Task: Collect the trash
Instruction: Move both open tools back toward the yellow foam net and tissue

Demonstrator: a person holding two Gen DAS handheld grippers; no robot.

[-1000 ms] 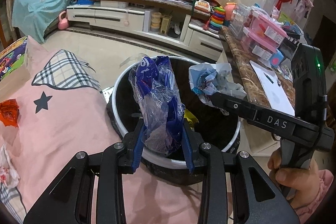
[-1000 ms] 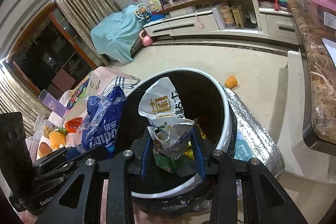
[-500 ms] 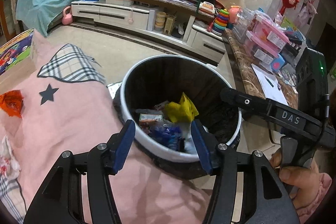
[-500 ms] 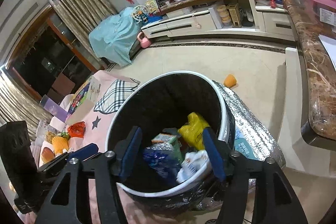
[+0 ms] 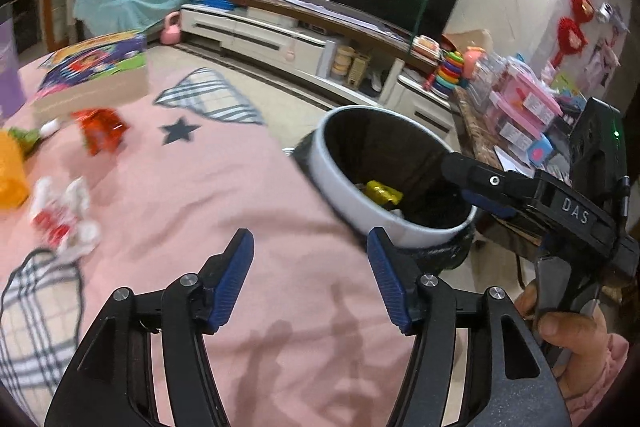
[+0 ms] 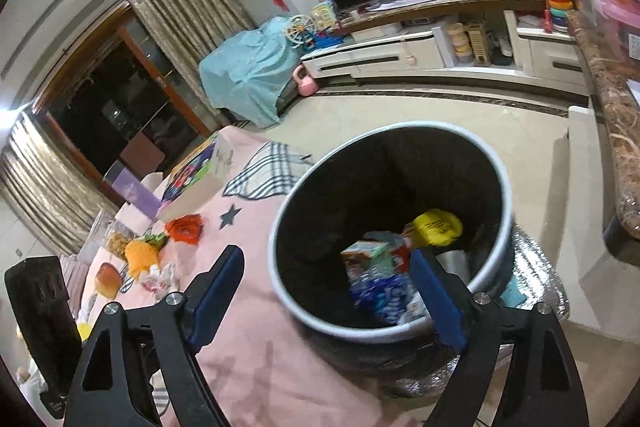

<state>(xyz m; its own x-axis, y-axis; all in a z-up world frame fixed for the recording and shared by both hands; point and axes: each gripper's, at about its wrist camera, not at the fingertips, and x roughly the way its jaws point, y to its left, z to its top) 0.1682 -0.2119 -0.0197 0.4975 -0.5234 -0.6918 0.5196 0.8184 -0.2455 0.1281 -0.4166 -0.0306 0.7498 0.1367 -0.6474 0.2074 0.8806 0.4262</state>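
A black bin with a white rim (image 5: 348, 187) (image 6: 280, 291) stands beside a pink cloth (image 5: 200, 195) (image 6: 256, 343). Inside lie a yellow wrapper (image 5: 382, 191) (image 6: 438, 227), a blue bag (image 6: 380, 297) and a small carton (image 6: 366, 259). My left gripper (image 5: 310, 279) hovers over the pink cloth, left of the bin, its jaws opening with nothing between them. My right gripper (image 6: 328, 297) is over the bin's near rim, jaws opening wide and empty; it also shows at the right of the left wrist view (image 5: 476, 183). A red wrapper (image 5: 102, 131) (image 6: 185, 228) and a white-and-red wrapper (image 5: 62, 219) (image 6: 160, 279) lie on the cloth.
An orange toy (image 6: 140, 257) and a bread-like item (image 6: 107, 279) lie on the cloth, with a colourful box (image 5: 92, 67) at its far edge. A marble counter (image 6: 618, 131) with pink boxes (image 5: 524, 107) stands right of the bin. A TV cabinet (image 5: 280, 39) lines the far wall. A hand (image 5: 568, 331) holds the right gripper.
Both grippers have let go: the blue bag and the white bag dropped into the bin. Both jaws have spread. The left gripper has swung left, over the pink cloth.
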